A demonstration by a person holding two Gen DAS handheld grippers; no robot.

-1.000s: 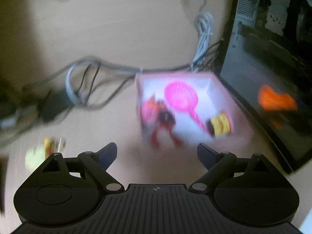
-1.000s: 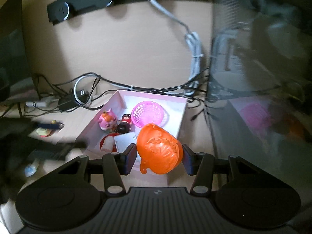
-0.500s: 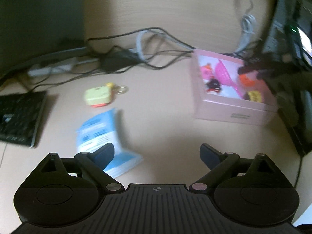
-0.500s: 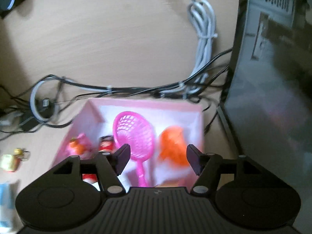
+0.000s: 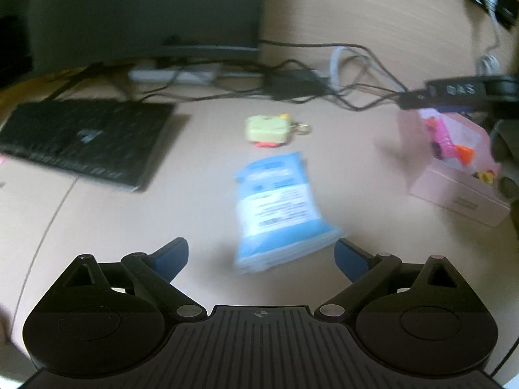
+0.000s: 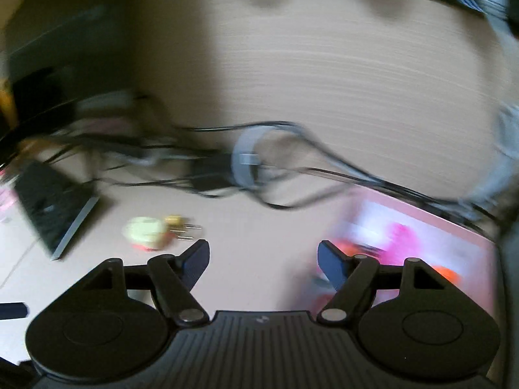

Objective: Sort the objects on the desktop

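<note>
A blue and white packet (image 5: 279, 207) lies on the desk just ahead of my left gripper (image 5: 261, 254), which is open and empty. A pale yellow keychain toy (image 5: 267, 129) lies beyond the packet; it also shows in the right wrist view (image 6: 147, 231). The pink box (image 5: 454, 188) holds pink and orange toys at the right; in the right wrist view the box (image 6: 454, 227) is blurred at lower right. My right gripper (image 6: 262, 259) is open and empty, over bare desk left of the box.
A black keyboard (image 5: 84, 142) lies at the left, also in the right wrist view (image 6: 52, 207). A tangle of cables with a black adapter (image 5: 295, 84) runs along the back. A monitor base (image 5: 146, 16) stands behind.
My right gripper let go of the orange toy into the pink box and swung left. My left gripper moved away from the box to the blue packet.
</note>
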